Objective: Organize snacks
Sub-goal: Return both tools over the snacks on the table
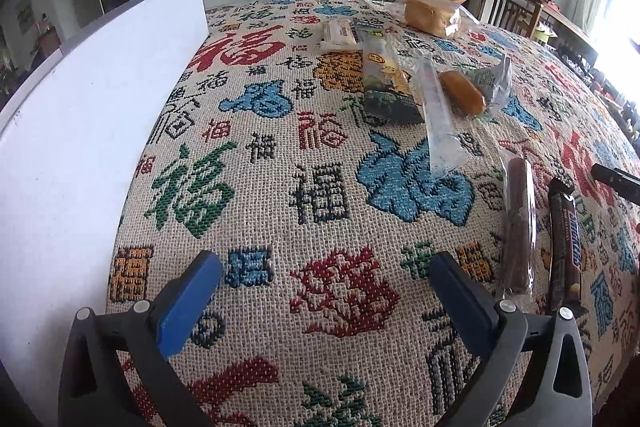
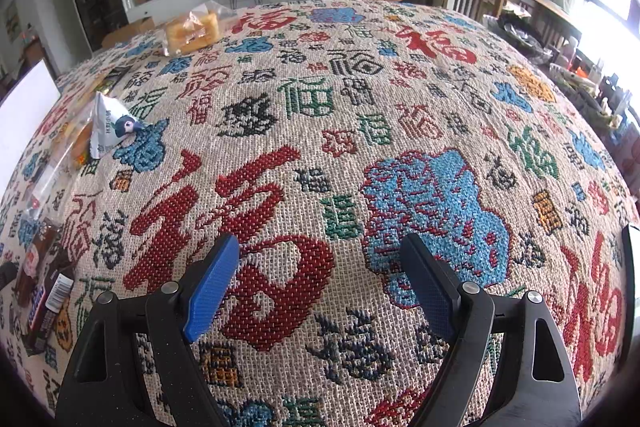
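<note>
Crinkly, light wrappers like the Snickers bar (image 1: pixel 565 247) want a mid-length pinch; both the left hand-held gripper (image 1: pixel 326 277) and the right hand-held gripper (image 2: pixel 320 259) hang spread and empty.

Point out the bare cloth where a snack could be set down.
Free: the cloth between the white board and the green packet, and ahead of the right gripper. Crowded: around the bread roll, the clear sleeve and the Snickers bar.
</note>
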